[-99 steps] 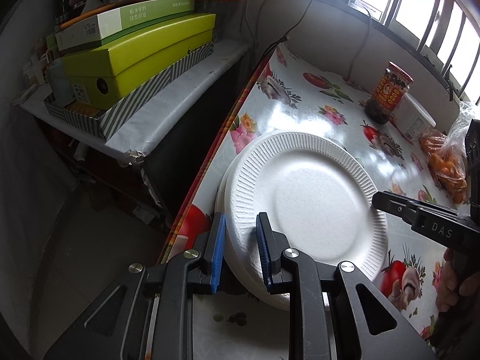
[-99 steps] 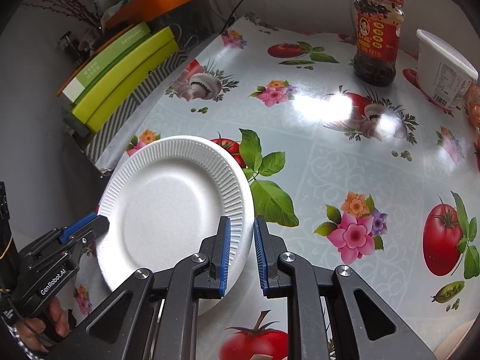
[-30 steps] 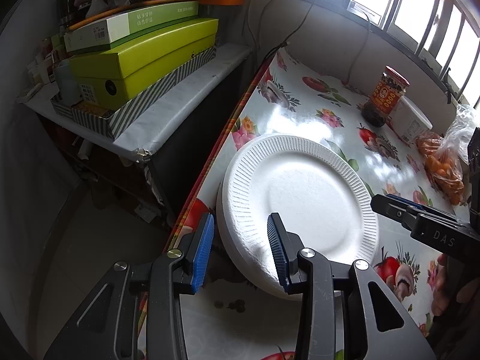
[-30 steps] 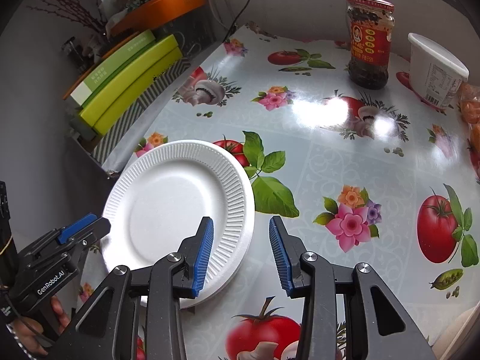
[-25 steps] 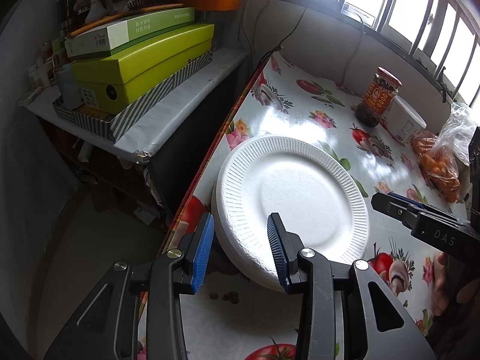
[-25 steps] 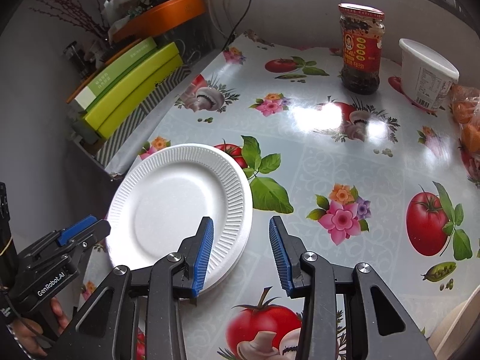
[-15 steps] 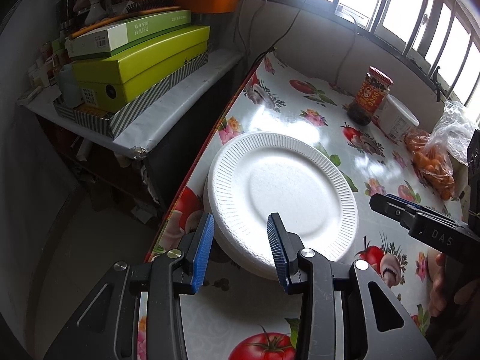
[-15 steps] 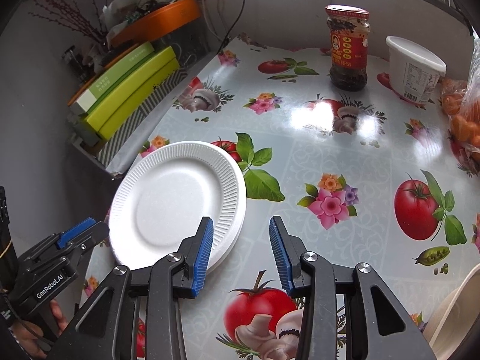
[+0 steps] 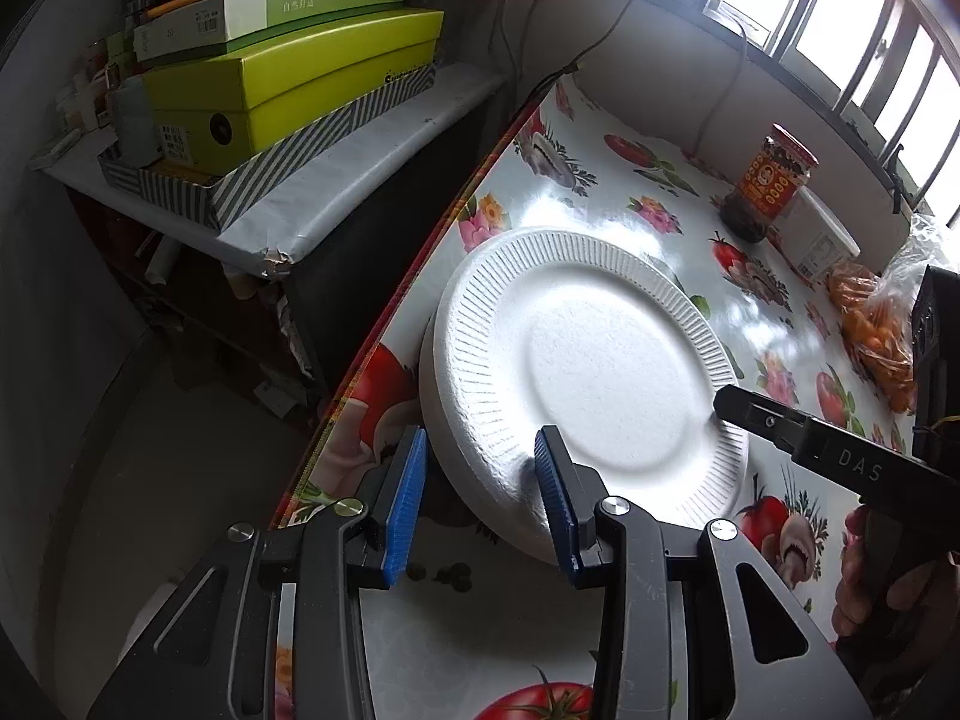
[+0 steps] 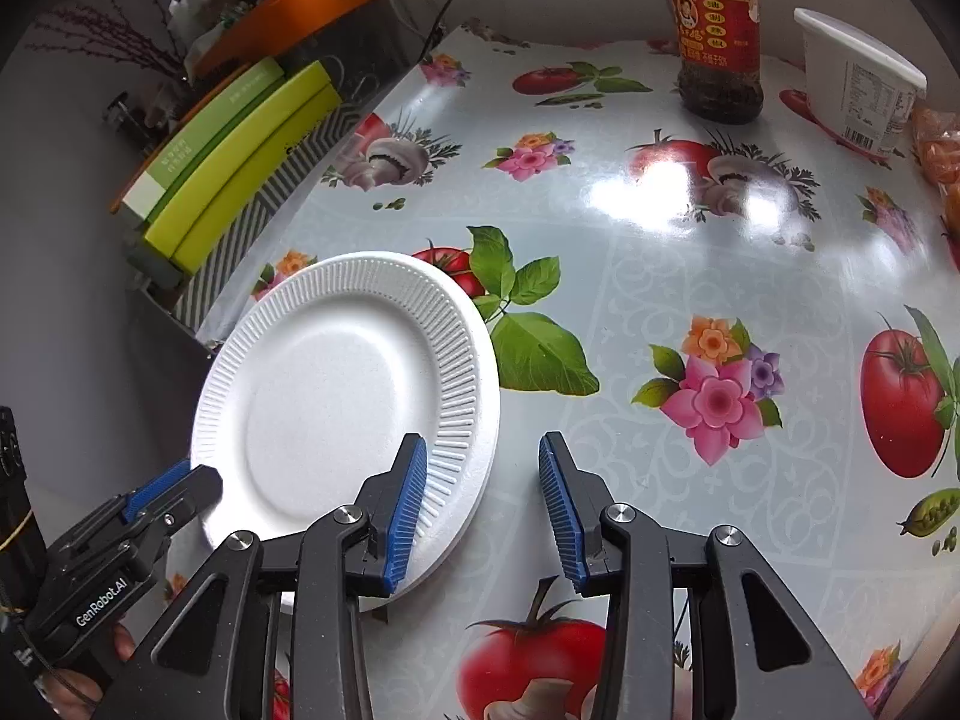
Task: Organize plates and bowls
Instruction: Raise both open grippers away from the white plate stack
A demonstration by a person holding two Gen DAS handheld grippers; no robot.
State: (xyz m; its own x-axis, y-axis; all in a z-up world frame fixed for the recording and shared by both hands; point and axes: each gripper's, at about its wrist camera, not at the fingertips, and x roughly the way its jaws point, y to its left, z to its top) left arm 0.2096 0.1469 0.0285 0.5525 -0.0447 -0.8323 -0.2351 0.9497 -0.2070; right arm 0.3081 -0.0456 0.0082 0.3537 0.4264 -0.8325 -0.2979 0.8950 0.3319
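With both the left tongs (image 9: 480,495) and right tongs (image 10: 483,495) held wide and empty, the white ribbed foam plate stack (image 9: 591,384), centre frame at the tabletop (image 10: 690,300) edge, could be nudged off.

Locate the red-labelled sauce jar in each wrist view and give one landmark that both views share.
Left wrist: the jar stands far right of centre, beyond the plates, beside a white tub.
Right wrist: the jar is at the top, right of centre, left of the white tub.
Shared landmark: the plates at the table's left edge.
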